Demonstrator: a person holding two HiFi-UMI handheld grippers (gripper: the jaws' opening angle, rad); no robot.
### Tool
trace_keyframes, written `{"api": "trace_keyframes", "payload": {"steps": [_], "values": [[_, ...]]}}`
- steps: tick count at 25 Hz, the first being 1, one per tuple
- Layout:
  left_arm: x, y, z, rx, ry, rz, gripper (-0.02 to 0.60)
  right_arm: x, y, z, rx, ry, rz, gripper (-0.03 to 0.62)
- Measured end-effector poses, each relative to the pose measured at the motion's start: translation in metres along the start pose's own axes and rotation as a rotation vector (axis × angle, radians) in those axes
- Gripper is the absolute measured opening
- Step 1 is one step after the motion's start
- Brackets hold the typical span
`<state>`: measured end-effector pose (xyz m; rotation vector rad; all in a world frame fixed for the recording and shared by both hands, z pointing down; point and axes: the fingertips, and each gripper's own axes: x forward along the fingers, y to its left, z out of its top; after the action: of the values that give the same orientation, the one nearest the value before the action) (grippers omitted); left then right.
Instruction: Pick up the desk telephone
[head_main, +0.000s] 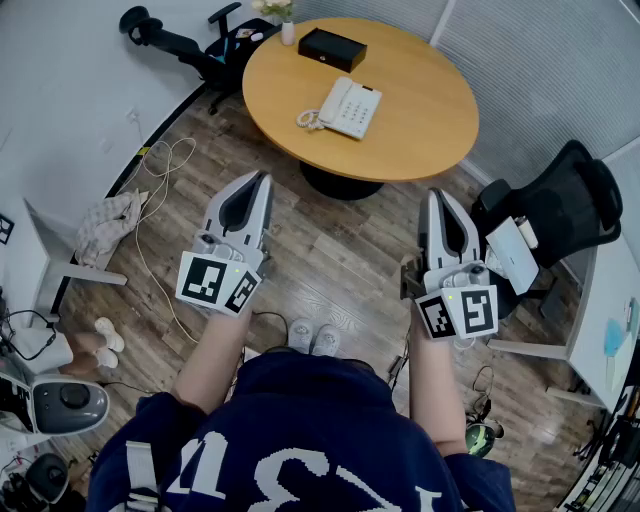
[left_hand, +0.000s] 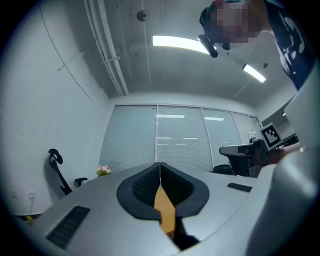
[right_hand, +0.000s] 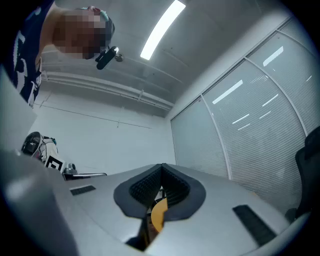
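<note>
Head view: phone (head_main: 347, 107) on round table (head_main: 420, 140) beside black box (head_main: 332, 48) | chairs (head_main: 560, 215) flank table | both grippers (head_main: 258, 184) (head_main: 436, 198) closed, empty

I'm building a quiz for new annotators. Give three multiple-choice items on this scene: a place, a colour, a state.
1. Where is the desk telephone? A on the round table; B on the floor; C on a chair.
2. The box on the table is: A red; B black; C white.
3. The jaws of the left gripper are: A wide open; B clamped on the handset; C shut, empty.
Key: 1 A, it lies on the tabletop; 2 B, plainly black; 3 C, pads meet with nothing between.
</note>
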<state>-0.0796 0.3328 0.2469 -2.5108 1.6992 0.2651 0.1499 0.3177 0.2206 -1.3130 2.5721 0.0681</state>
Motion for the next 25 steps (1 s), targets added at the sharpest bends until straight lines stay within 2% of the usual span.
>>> {"api": "trace_keyframes", "payload": {"steps": [6,14,20,25], "values": [[0.003,-0.011,0.002,0.004,0.007,0.0,0.017,-0.006,0.0,0.009,-0.009,-0.009,0.02,0.025],[0.003,-0.018,0.002,0.008,-0.003,0.036,0.017,-0.011,-0.017,0.009,0.063,-0.025,0.037,0.026],[0.008,-0.012,-0.006,0.005,0.005,0.06,0.017,-0.006,-0.026,0.0,0.085,-0.009,0.036,0.026],[0.032,0.009,-0.02,0.003,0.007,0.063,0.017,0.022,-0.041,-0.015,0.099,0.006,0.023,0.027]]}}
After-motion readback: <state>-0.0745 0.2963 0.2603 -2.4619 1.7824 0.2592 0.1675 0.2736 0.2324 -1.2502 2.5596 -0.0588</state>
